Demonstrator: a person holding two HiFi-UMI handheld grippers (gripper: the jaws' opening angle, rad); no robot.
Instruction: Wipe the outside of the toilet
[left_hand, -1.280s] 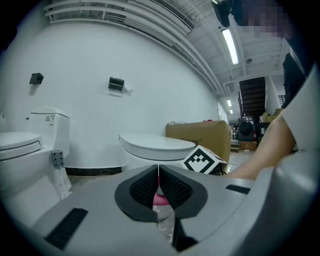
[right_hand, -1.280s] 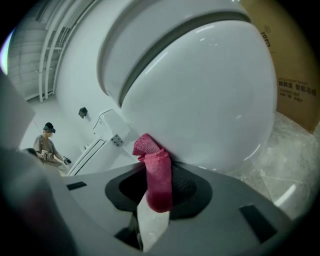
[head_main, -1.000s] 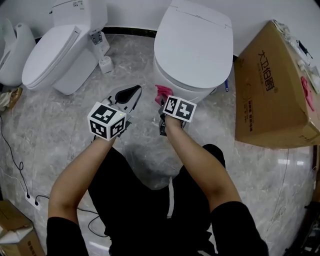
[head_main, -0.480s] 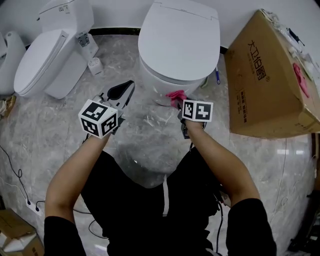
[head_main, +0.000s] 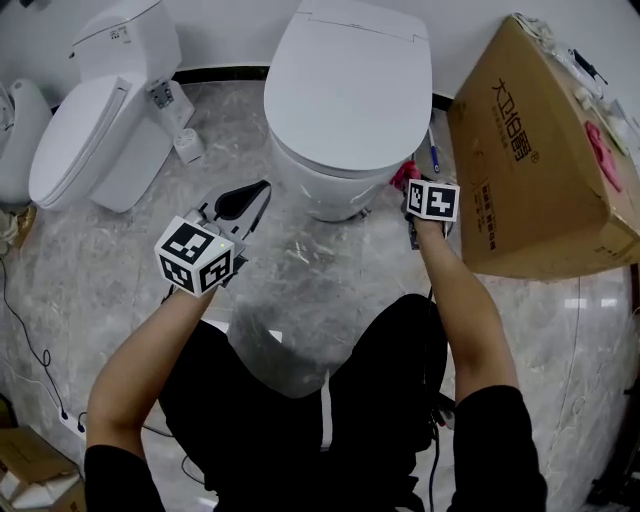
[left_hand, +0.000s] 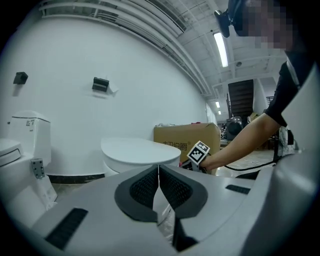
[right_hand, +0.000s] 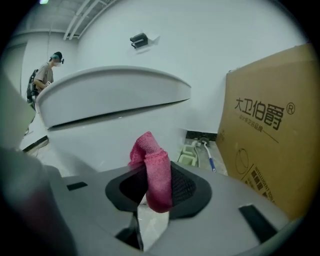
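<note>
A white toilet (head_main: 345, 95) with its lid down stands at the top middle of the head view; its bowl (right_hand: 100, 125) fills the left of the right gripper view. My right gripper (head_main: 408, 185) is shut on a pink cloth (right_hand: 151, 170), held at the bowl's right side; the cloth (head_main: 404, 176) shows as a small pink patch beside the bowl. My left gripper (head_main: 240, 205) hovers over the floor left of the bowl, jaws shut with nothing between them (left_hand: 159, 187).
A large cardboard box (head_main: 530, 150) stands close on the right of the toilet. A second white toilet (head_main: 95, 120) stands at the left. A brush with a blue handle (right_hand: 206, 152) lies between the box and the toilet. Marble floor (head_main: 310, 270) lies around.
My right gripper has carried the pink cloth from the bowl's front around to its right side, toward the box. The left gripper has stayed about where it was.
</note>
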